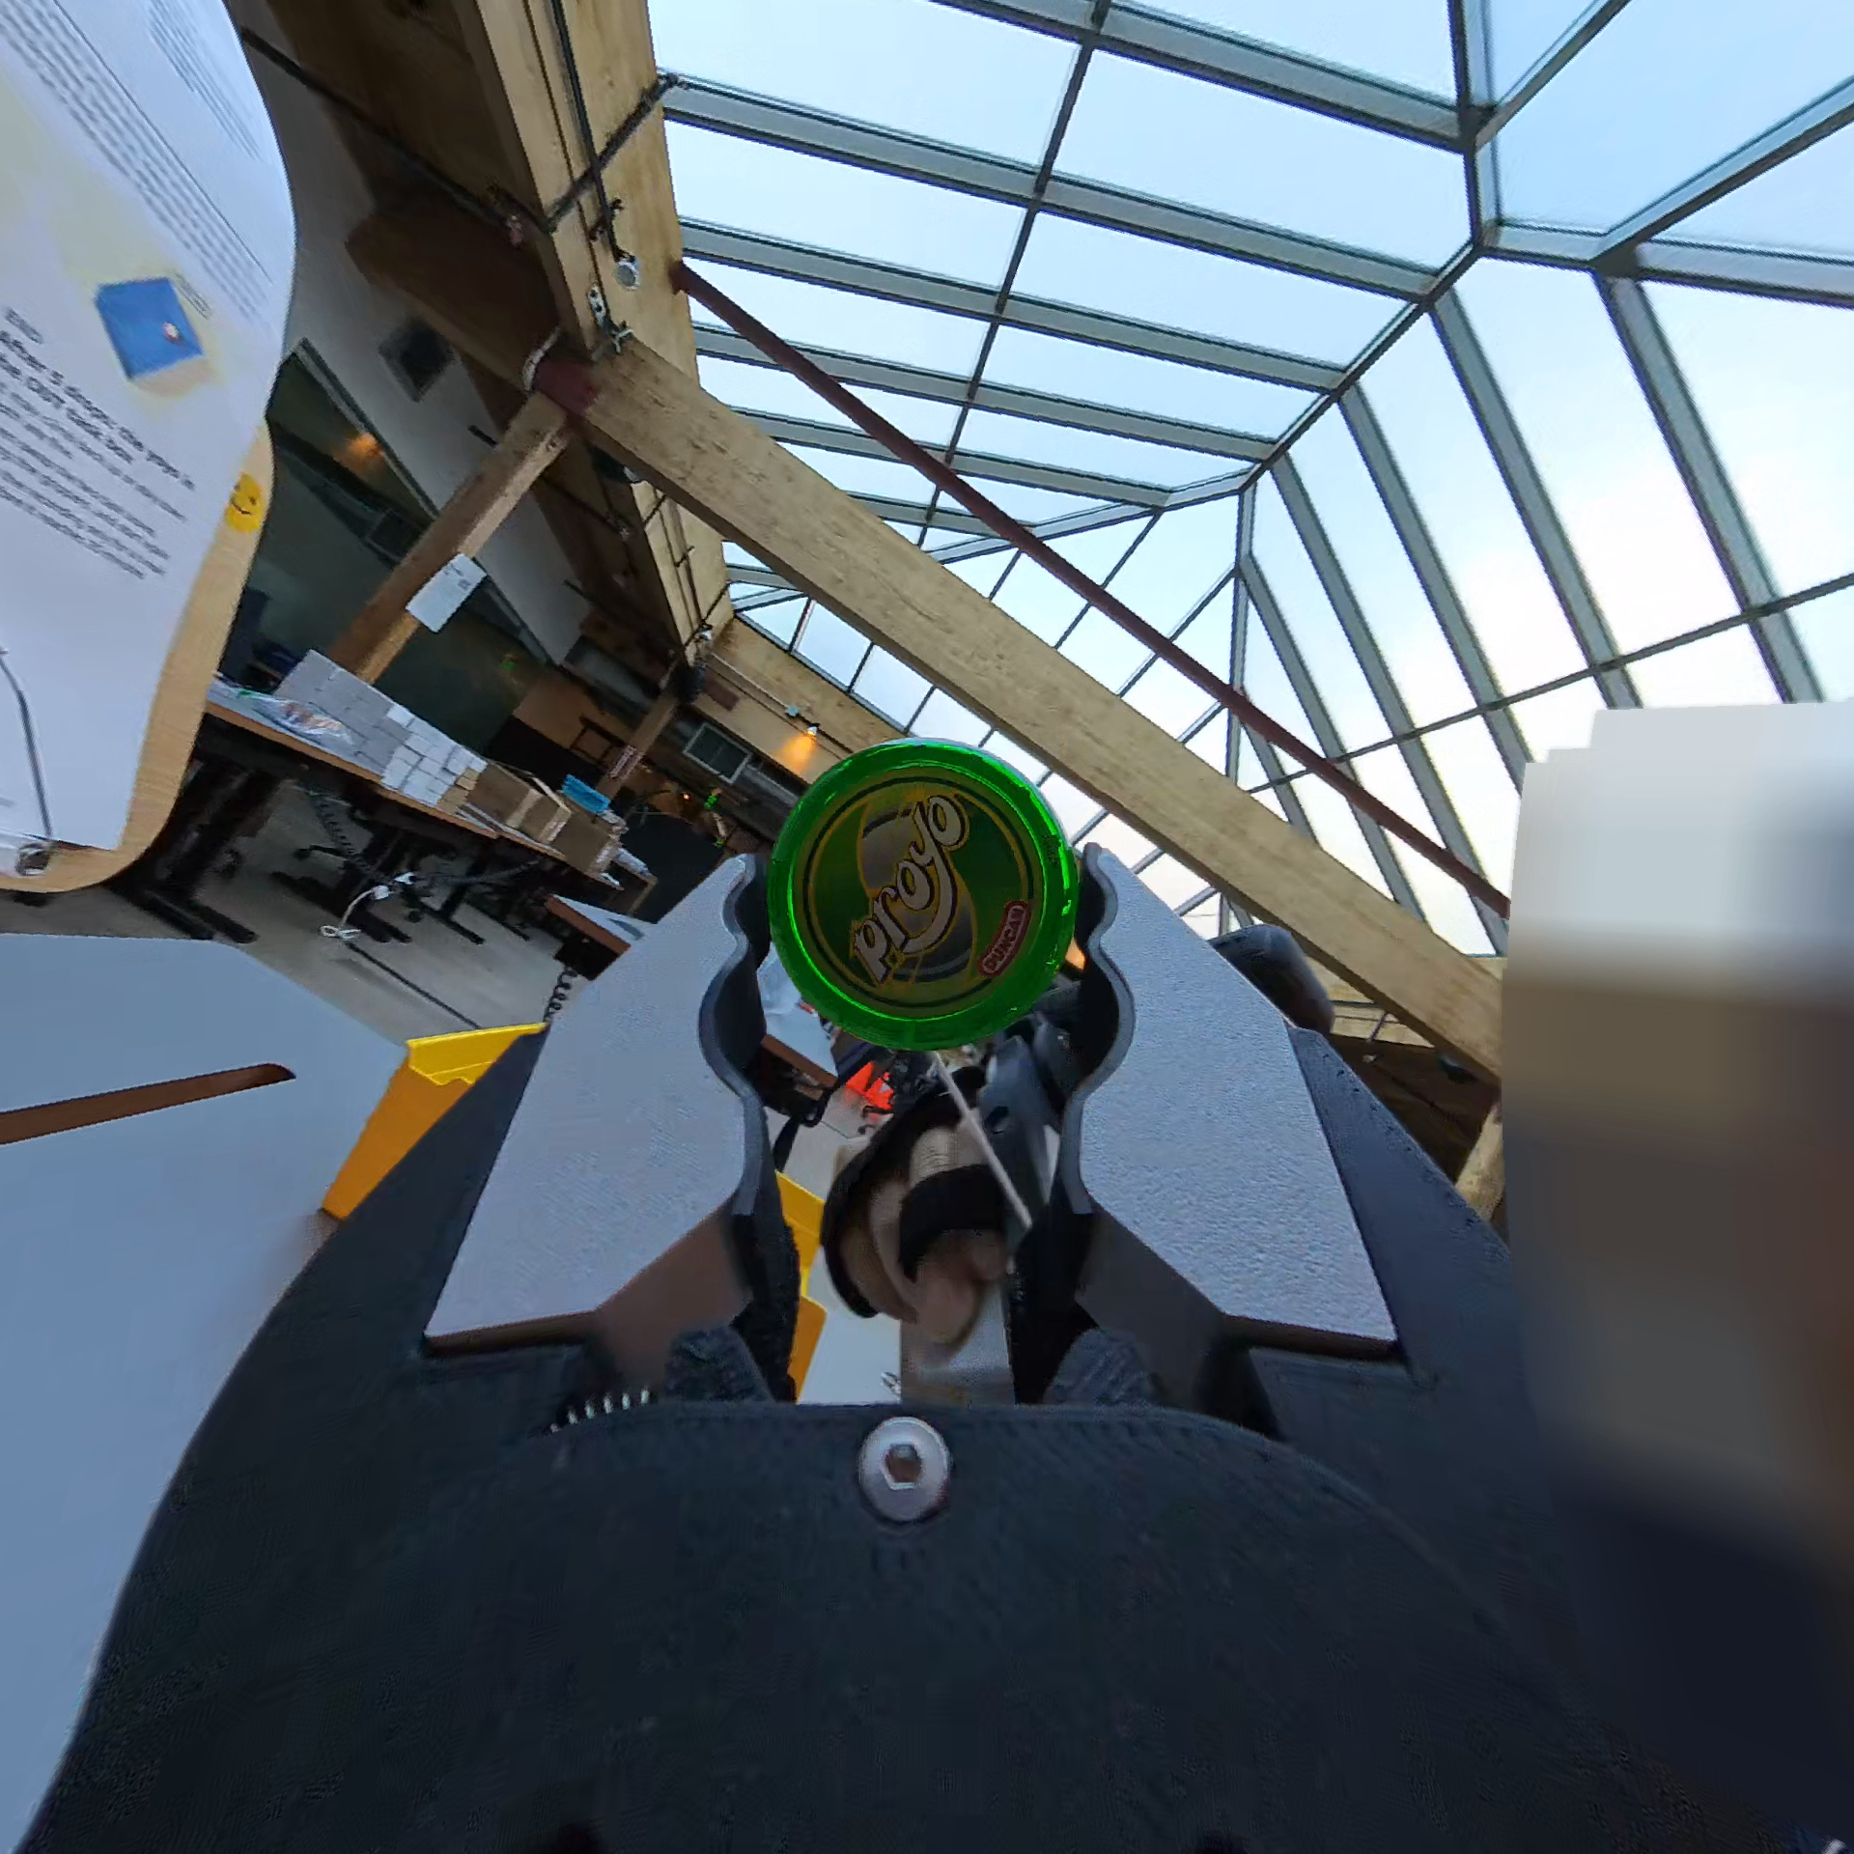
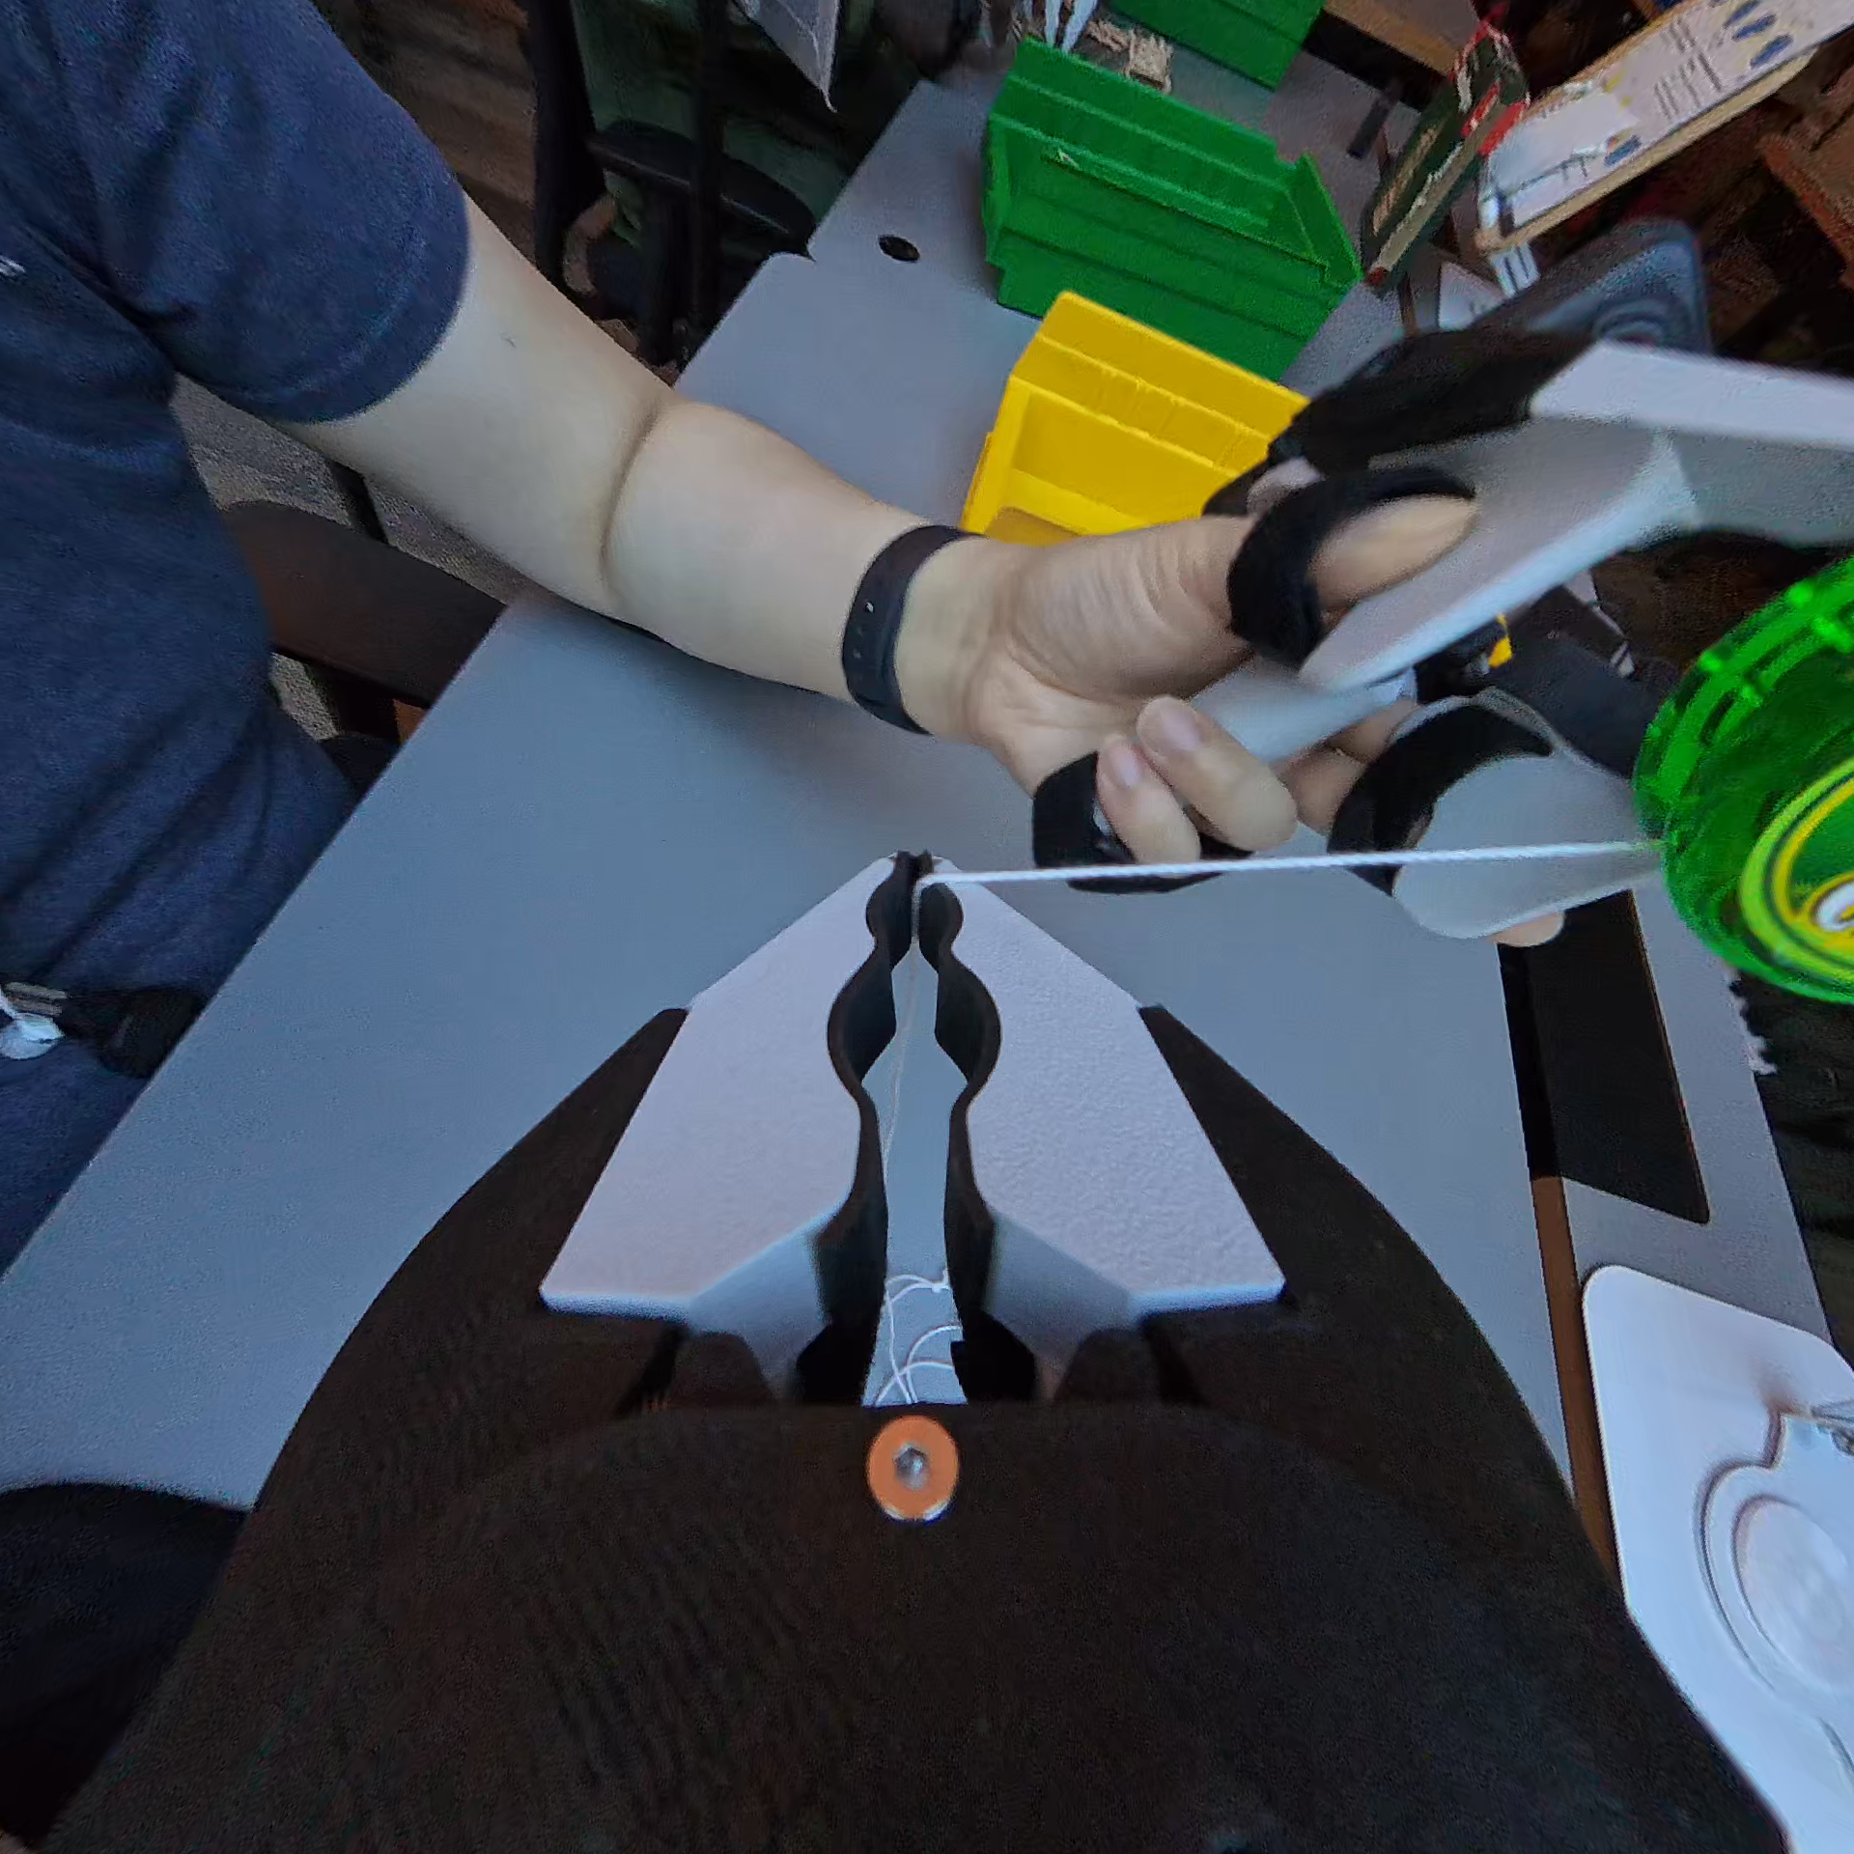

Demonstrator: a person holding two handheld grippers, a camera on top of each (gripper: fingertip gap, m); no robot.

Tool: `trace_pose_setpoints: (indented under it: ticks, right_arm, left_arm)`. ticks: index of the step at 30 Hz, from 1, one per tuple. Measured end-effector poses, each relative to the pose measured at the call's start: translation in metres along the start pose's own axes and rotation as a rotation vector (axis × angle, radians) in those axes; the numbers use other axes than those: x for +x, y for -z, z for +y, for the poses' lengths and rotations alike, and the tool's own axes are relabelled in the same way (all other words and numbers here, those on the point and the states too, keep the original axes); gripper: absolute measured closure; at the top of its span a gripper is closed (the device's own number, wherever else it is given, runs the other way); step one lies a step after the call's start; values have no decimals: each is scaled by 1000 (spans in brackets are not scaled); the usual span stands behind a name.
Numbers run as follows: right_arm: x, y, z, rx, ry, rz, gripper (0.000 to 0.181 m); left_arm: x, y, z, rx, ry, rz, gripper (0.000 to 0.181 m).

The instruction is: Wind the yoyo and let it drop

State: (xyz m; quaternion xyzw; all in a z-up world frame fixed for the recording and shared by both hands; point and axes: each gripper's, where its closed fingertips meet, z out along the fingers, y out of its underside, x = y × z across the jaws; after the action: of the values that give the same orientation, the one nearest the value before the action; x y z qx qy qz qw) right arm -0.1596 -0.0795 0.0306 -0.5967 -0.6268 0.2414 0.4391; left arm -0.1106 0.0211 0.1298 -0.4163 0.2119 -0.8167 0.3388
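The yoyo (image 1: 921,896) is glossy, see-through green plastic with a shiny printed face, and its string (image 2: 1284,865) is thin white twisted cord. The left gripper (image 1: 918,903) has matt grey fingers (image 1: 642,1084) of fine grainy texture on a rough black body; the right gripper (image 2: 913,883) looks the same. The table (image 2: 622,762) is smooth matt grey. The yellow bin (image 2: 1124,421) and green bin (image 2: 1154,211) are smooth plastic. The beam (image 1: 1003,642) is rough wood.

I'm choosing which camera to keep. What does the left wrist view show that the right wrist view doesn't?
Only the left wrist view shows the left gripper clamping the yoyo face-on, under a glass roof.

Only the right wrist view shows the right gripper pinching the string, plus the grey table and yellow bin.

Both show yoyo and string.
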Motion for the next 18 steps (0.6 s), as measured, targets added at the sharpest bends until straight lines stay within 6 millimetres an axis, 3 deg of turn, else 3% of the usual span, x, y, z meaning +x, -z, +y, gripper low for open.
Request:
trace_pose_setpoints:
  ticks: [3, 7, 10, 12, 15, 18]
  right_arm:
    - [-8, 21, -19, 35, 40, 27, 181]
    - [2, 57, -30, -3, 100, 222, 181]
    - [22, 91, -33, -32, 125, 443, 181]
    - [42, 117, -23, -113, 140, 629, 181]
    - [66, 150, -5, -198, 114, 816, 181]
    - [77, 159, -1, -121, 48, 835, 181]
  left_arm:
    - [-12, 3, 1, -31, -89, -77, 122]
    - [-25, 4, 9, -99, -233, -177, 121]
    - [-30, 0, 27, -206, -359, -227, 121]
    - [-32, -4, 47, -321, -460, -240, 121]
    - [-17, -11, 84, -476, -495, -135, 121]
    - [8, -17, 109, -538, -378, 10, 121]
